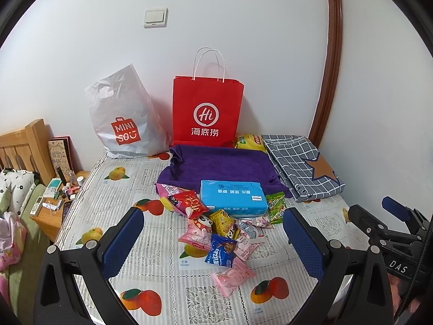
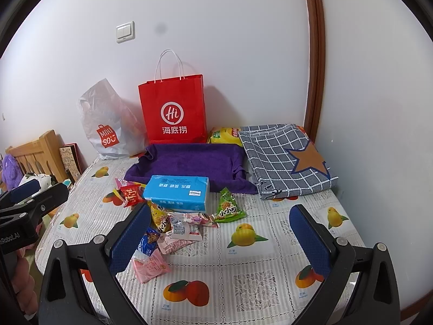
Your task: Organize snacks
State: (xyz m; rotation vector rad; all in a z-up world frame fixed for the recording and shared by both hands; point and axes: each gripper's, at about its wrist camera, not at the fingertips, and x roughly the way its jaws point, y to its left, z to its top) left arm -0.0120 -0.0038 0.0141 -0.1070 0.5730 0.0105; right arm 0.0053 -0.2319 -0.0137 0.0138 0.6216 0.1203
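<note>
Plastic cloth with printed fruits covers the table [image 1: 113, 189], which stands against a white wall. At 12 o'clock on it, touching the wall, stands a red paper bag [image 1: 207, 111] with white handles, and at 11 o'clock leans a white plastic bag [image 1: 127, 119]. At 1 o'clock lies a folded grey checked cloth [image 1: 300, 165] with a brown star. Between it and the red bag a yellow packet [image 1: 249, 141] is partly hidden. In front of the red bag is a purple towel tray [image 1: 216, 165]; a blue tissue pack [image 1: 232, 197] lies against its near edge.

The snacks [image 1: 222, 233] are in a loose pile at the table's middle, just in front of the tissue pack: a red packet [image 1: 190, 203], a green packet [image 1: 276, 207], a dark blue packet [image 1: 220, 252] and, nearest, a pink packet [image 1: 232, 275].

The left gripper [image 1: 213, 238] hangs above the pile with jaws spread wide, holding nothing. The right gripper [image 2: 219, 235] is at 3 o'clock from it, jaws also spread wide, empty, with the pile at its left finger.
</note>
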